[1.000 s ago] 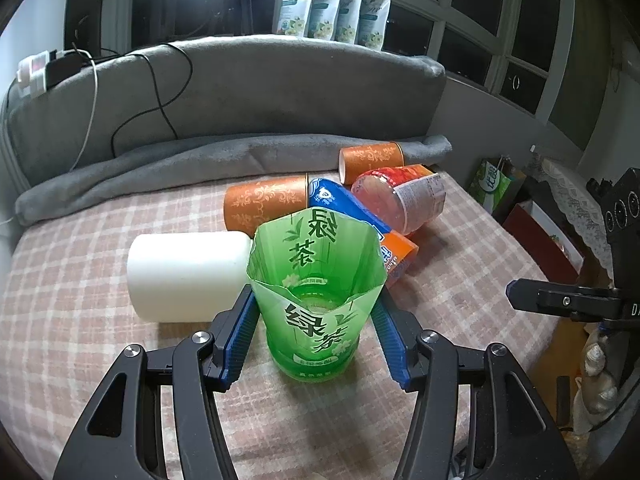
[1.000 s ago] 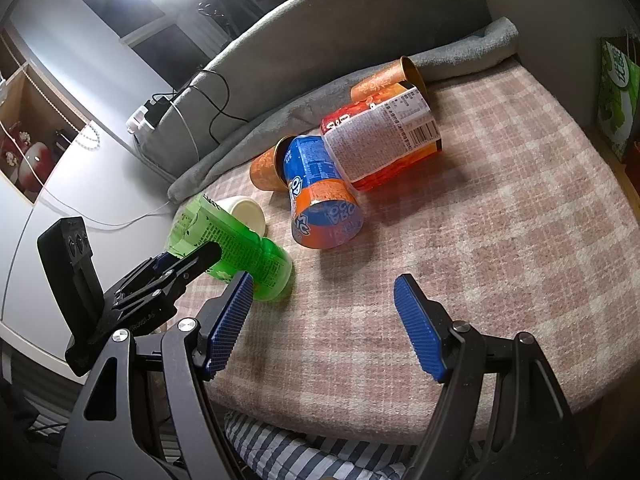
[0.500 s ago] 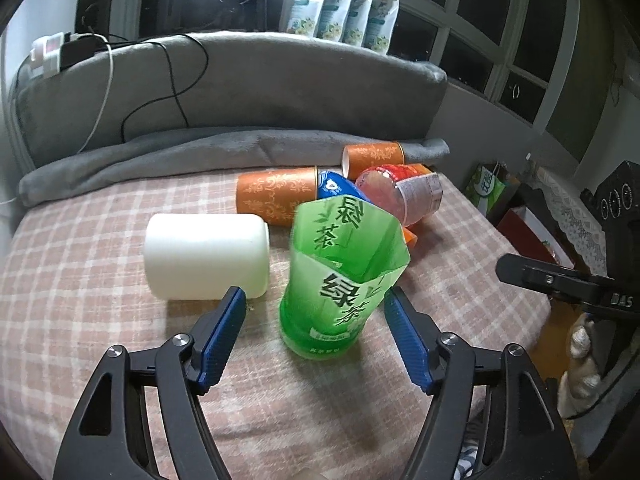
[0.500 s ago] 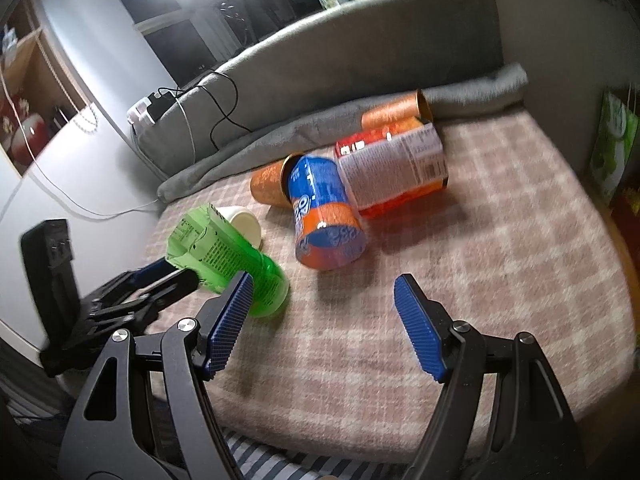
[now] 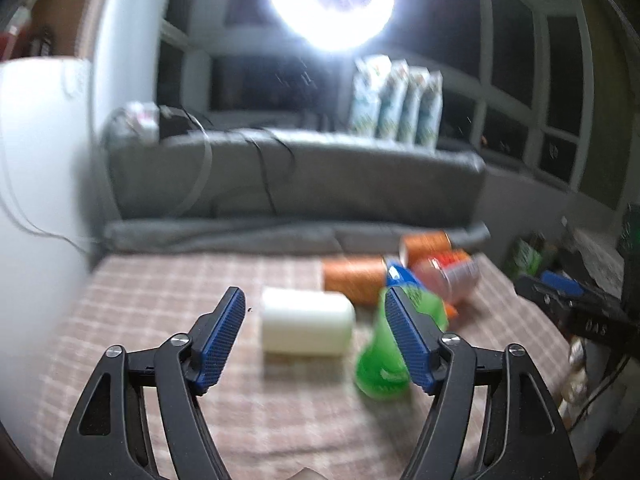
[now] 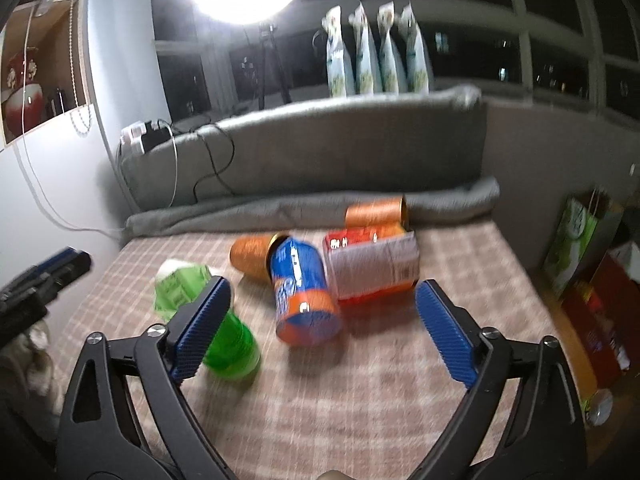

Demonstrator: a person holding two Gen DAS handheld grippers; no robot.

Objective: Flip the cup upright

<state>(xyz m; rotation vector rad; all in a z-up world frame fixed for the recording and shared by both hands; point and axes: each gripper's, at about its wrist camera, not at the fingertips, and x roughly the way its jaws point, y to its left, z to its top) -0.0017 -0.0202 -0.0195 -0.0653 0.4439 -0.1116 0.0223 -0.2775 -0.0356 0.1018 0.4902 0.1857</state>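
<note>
The left gripper [image 5: 314, 340] hangs level above the checked bedcover [image 5: 160, 300], jaws wide and empty. The green tea cup [image 5: 384, 364] stands on its base just behind its right finger, the white cup [image 5: 306, 326] lying between the fingers. The right gripper [image 6: 322, 330] is likewise spread wide, empty, with the blue-and-orange cup [image 6: 304, 296] lying ahead.

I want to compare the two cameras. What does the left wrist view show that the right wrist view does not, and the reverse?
Only the left wrist view shows the white cup whole, lying on its side, and the open left gripper up close.

Only the right wrist view shows the wall shelf with a red jar, the tripod under the lamp, and the open right gripper up close.

Both show the green tea cup standing, the blue and orange cup, the checked cloth and four pouches.
</note>
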